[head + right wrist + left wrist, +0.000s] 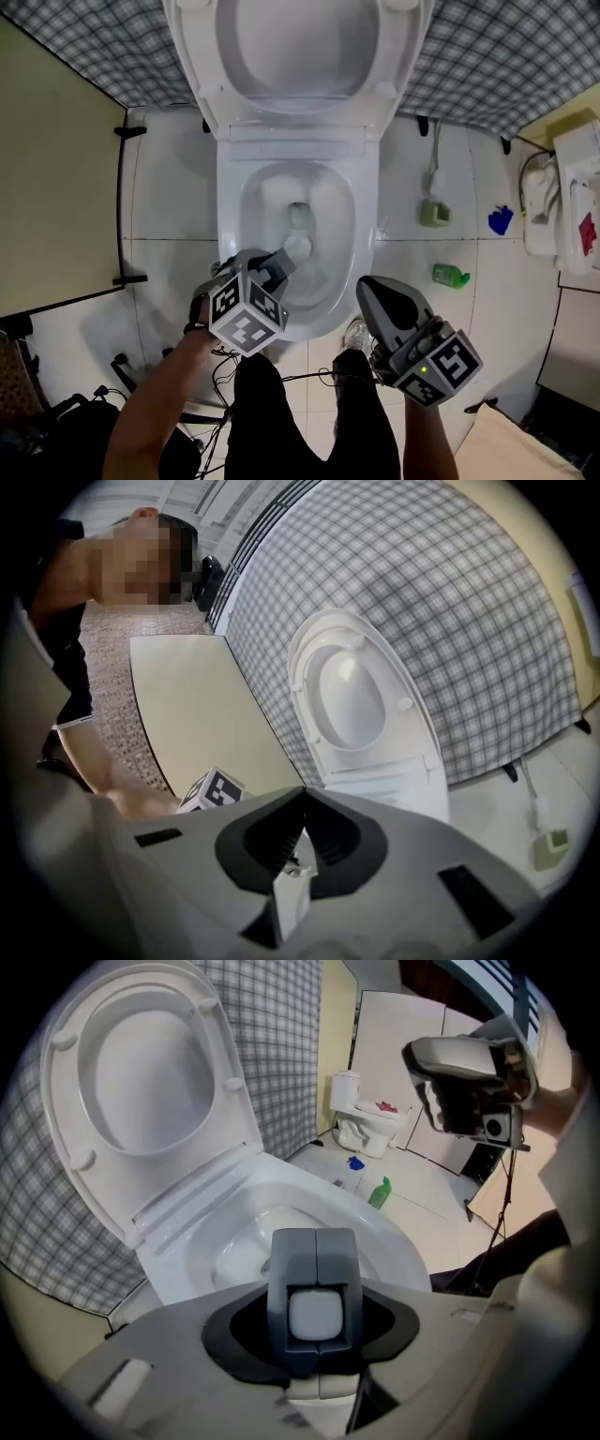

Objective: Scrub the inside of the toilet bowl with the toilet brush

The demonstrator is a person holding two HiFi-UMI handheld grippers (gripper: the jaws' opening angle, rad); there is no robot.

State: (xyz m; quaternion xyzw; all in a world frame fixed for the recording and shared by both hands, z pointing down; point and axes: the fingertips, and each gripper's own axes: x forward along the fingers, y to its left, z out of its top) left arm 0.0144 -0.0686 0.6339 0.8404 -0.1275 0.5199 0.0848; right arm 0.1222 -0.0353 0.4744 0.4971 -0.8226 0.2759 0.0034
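The white toilet bowl [231, 217] stands open, with seat and lid [300, 56] raised against the checked wall. My left gripper [278, 264] hangs over the bowl's near rim and points steeply down into it. Its jaws are shut on the white handle of the toilet brush [317, 1314]. Beyond the jaws, a white knob [298, 247] and a greyish head [298, 217] sit low in the bowl. The left gripper [316, 1246] looks onto the bowl [380, 1222]. My right gripper [371, 287] floats right of the bowl, shut, holding nothing. The right gripper [303, 797] faces the raised seat [356, 696].
A grey-green holder [434, 213] with a white stem stands on the tiles right of the toilet. Near it are a green bottle [451, 275] and a blue scrap [501, 219]. A small white fixture [562, 192] sits far right. A yellowish panel [56, 169] bounds the left. Cables [131, 375] lie by my feet.
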